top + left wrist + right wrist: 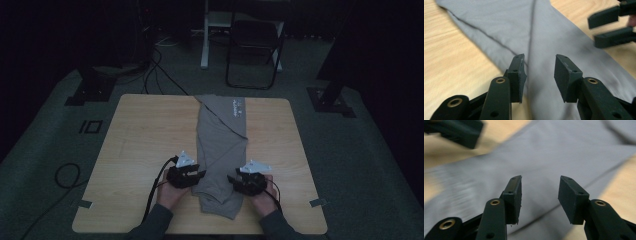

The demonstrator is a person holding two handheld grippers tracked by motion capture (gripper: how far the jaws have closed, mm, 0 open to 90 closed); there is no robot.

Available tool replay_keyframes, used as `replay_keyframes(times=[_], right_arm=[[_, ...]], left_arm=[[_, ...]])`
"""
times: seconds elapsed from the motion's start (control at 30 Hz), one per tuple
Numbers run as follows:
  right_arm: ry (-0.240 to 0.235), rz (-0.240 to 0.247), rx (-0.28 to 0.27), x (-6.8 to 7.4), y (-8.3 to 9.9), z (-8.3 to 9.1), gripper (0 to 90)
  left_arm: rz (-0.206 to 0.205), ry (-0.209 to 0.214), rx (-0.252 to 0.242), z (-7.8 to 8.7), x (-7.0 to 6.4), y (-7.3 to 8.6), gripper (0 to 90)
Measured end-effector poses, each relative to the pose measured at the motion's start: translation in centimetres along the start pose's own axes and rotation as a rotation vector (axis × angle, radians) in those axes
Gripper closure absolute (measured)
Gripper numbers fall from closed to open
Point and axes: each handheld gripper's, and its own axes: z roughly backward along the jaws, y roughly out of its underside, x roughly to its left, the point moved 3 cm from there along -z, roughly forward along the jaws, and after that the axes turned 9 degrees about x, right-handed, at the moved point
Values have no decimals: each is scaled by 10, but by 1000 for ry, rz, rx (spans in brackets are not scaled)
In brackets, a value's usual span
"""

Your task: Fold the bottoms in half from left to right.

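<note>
1. A grey garment (221, 150) lies folded into a long narrow strip down the middle of the wooden surface (135, 135), from the far edge almost to the near edge.
2. The left hand-held gripper (201, 174) sits at the strip's left edge near its near end, jaws apart and holding nothing; in the left gripper view (539, 75) the cloth lies below the gap.
3. The right hand-held gripper (231, 178) sits at the strip's right edge, opposite the left one, jaws likewise spread and empty; in the right gripper view (539, 195) it hangs over grey cloth.
4. Bare wood lies wide on both sides of the strip, so there is open room left and right; the near edge is close behind the hands.
5. A small pale label (237, 108) shows near the far end; its print is too small to read.
6. The room is dim: a chair (252, 45) stands beyond the surface, and cables (65, 175) trail on the floor at left.
7. Whether the jaws touch the cloth cannot be told.
</note>
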Motion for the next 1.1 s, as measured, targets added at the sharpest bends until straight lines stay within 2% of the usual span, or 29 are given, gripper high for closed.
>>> replay_keyframes(times=[0.1, 0.17, 0.23, 0.33, 0.43, 0.5, 0.57, 0.6, 0.63, 0.7, 0.8, 0.87, 1.0, 1.03, 1.07, 1.1], right_arm=[[-72, 25, -2, 23, 13, 11, 544], [-115, 44, 11, 38, 21, 13, 541], [-144, 58, 22, 46, 25, 12, 539], [-166, 94, 49, 56, 27, 5, 537], [-178, 110, 88, 60, 29, -4, 544], [-163, 122, 107, 60, 30, -7, 591], [-166, 122, 114, 59, 31, -7, 656], [-169, 121, 119, 58, 32, -6, 689], [-168, 122, 120, 58, 32, -6, 709], [-169, 115, 124, 56, 33, -4, 719], [-176, 110, 117, 55, 34, 1, 722], [-180, 109, 109, 55, 34, 6, 722], [-191, 121, 81, 58, 36, 20, 721], [-191, 121, 81, 58, 36, 20, 721], [-202, 131, 67, 60, 41, 31, 720], [-206, 134, 66, 61, 43, 34, 720]], left_arm=[[-12, 2, 0, 14, -7, 20, 580], [-12, 29, 2, 20, -12, 34, 567], [-10, 41, 13, 22, -15, 45, 550], [-6, 85, 34, 21, -18, 51, 511], [-57, 53, 76, 13, -25, 53, 478], [-85, 17, 104, 7, -29, 53, 479], [-93, -22, 124, 1, -31, 53, 546], [-84, -24, 126, 0, -31, 52, 603], [-72, -21, 119, -1, -31, 52, 634], [-73, -16, 106, 1, -33, 51, 700], [-83, -8, 92, 7, -37, 49, 724], [-80, 13, 75, 12, -39, 48, 730], [-104, 56, 44, 27, -52, 46, 732], [-104, 56, 44, 27, -52, 46, 732], [-127, 72, 34, 34, -61, 46, 732], [-139, 77, 32, 37, -66, 47, 732]])
